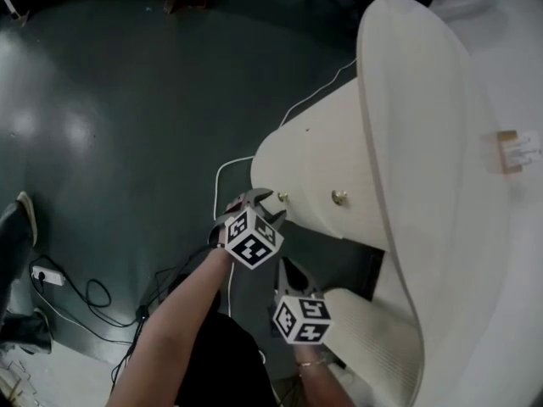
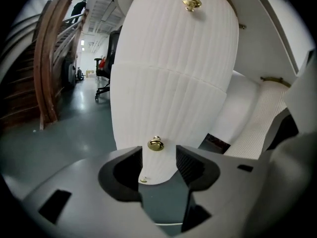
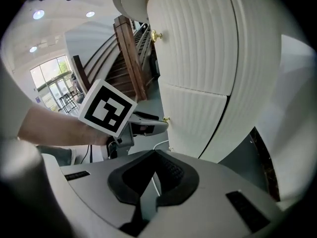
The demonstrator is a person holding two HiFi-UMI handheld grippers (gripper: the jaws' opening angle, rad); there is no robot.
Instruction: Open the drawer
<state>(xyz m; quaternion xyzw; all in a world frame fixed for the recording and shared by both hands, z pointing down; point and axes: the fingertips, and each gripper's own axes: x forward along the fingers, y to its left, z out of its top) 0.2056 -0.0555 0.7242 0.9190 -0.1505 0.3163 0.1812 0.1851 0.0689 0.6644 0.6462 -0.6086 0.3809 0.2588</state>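
A white cabinet [image 1: 407,142] with a rounded, ribbed front fills the right half of the head view and stands on a dark grey-green floor [image 1: 127,100]. A white cable [image 1: 227,172] trails beside its base. The lower drawer [image 2: 158,108] sits in the middle of the left gripper view. Its brass knob [image 2: 155,144] is low in the centre of the frame, and the upper drawer's knob [image 2: 191,3] is at the top edge. The left gripper [image 2: 158,156] points straight at the lower knob. Its fingers [image 2: 134,157] are spread wide with the knob just ahead of the gap between them, and they close on nothing. In the head view this gripper [image 1: 270,203] lies just left of the drawer front, its tips near the same knob. The right gripper [image 1: 293,271] hangs lower, at bottom centre, apart from the cabinet. In its own view its fingers [image 3: 173,175] are drawn together with only a thin sliver between them, holding nothing. The only markings are the black-and-white square patterns on each gripper's cube [image 1: 253,238], which carry no letters. A small clear and tan object [image 1: 513,151] on the cabinet top at far right is too small to read. A wooden staircase [image 2: 49,58] rises at the upper left of the left gripper view.
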